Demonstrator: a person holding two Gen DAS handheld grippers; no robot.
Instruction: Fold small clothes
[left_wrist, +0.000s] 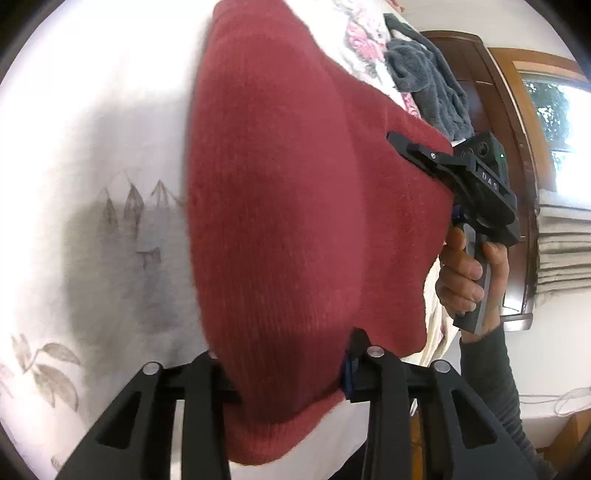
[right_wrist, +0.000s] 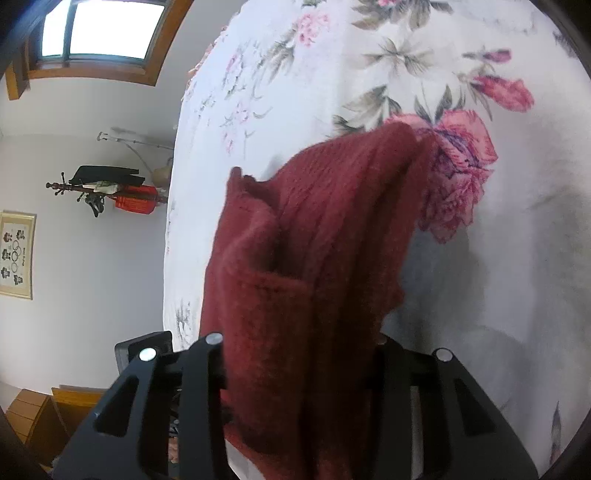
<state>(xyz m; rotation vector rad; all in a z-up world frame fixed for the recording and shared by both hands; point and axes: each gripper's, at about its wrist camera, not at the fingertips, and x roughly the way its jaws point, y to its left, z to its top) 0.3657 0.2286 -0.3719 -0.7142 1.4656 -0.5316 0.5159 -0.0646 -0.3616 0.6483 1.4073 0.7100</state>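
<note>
Left tongs (left_wrist: 288, 373): clenched on one edge of a dark red knitted sweater (left_wrist: 295, 206), the knit bunched between the two black fingers (left_wrist: 203, 406). Right tongs (right_wrist: 299, 350): likewise clenched on the same sweater (right_wrist: 317, 258), fabric packed between the fingers and hiding the tips.

In the left wrist view the right tongs (left_wrist: 410, 147) appear at the sweater's far edge, one finger lying over the knit, with a hand (left_wrist: 461, 280) wrapped round the grey handle and a dark sleeve (left_wrist: 495, 369) below it.

Position of the garment: held up between the two tongs, spread fairly flat in the left view, creased into folds in the right view. Behind it lies a white bedspread (right_wrist: 332, 74) printed with pink flowers and grey leaves. Whether the sweater's far end touches the bedspread cannot be told.

A grey fleecy garment (left_wrist: 424, 81) lies crumpled on the bedspread near a brown wooden headboard (left_wrist: 491, 110). A window (left_wrist: 561, 122) stands beyond.
</note>
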